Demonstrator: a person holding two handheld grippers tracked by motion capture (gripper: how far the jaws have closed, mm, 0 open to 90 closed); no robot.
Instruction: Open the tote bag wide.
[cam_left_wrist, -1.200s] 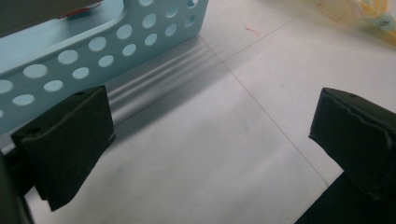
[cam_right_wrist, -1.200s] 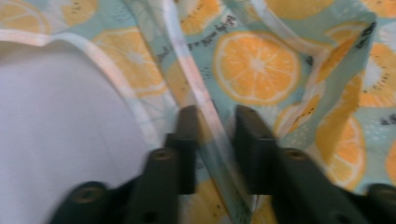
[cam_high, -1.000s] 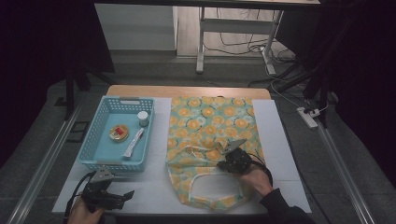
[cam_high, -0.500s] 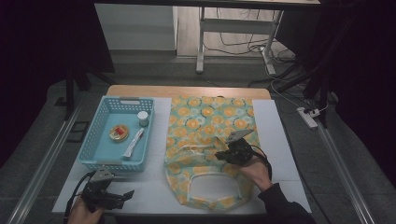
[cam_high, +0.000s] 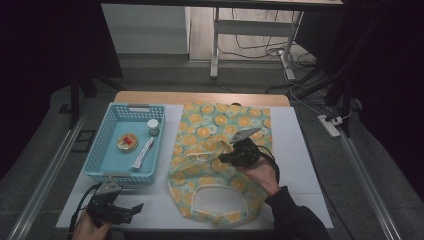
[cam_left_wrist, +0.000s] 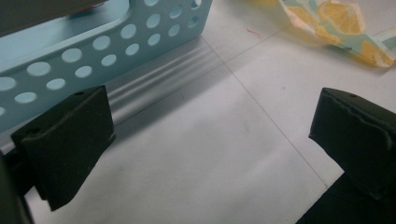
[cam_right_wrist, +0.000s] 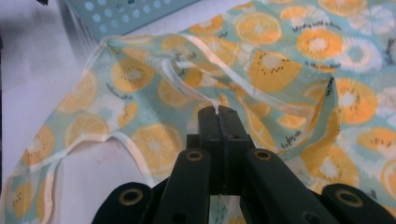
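Note:
A cloth bag (cam_high: 220, 125) printed with orange and kiwi slices on teal lies flat in the middle of the white table. My right gripper (cam_high: 223, 158) is over its lower half, shut on the bag's pale strap (cam_right_wrist: 187, 84), which runs up out of the closed jaws in the right gripper view (cam_right_wrist: 218, 112). The fabric (cam_right_wrist: 280, 65) around it is pulled up into folds. The other handle loop (cam_high: 220, 200) lies flat near the front edge. My left gripper (cam_high: 135, 207) rests at the front left, open, with bare table between its pads (cam_left_wrist: 70, 140).
A light blue perforated basket (cam_high: 100, 170) stands left of the bag, holding a small white jar (cam_high: 153, 126), a round tin (cam_high: 127, 142) and a white tube (cam_high: 142, 153). Its wall (cam_left_wrist: 93, 51) is just ahead of my left gripper. A bag corner (cam_left_wrist: 336, 23) shows beyond.
My right gripper has moved away from the person and slightly left, drawing the strap and the bag's upper layer up with it. The left gripper has stayed put.

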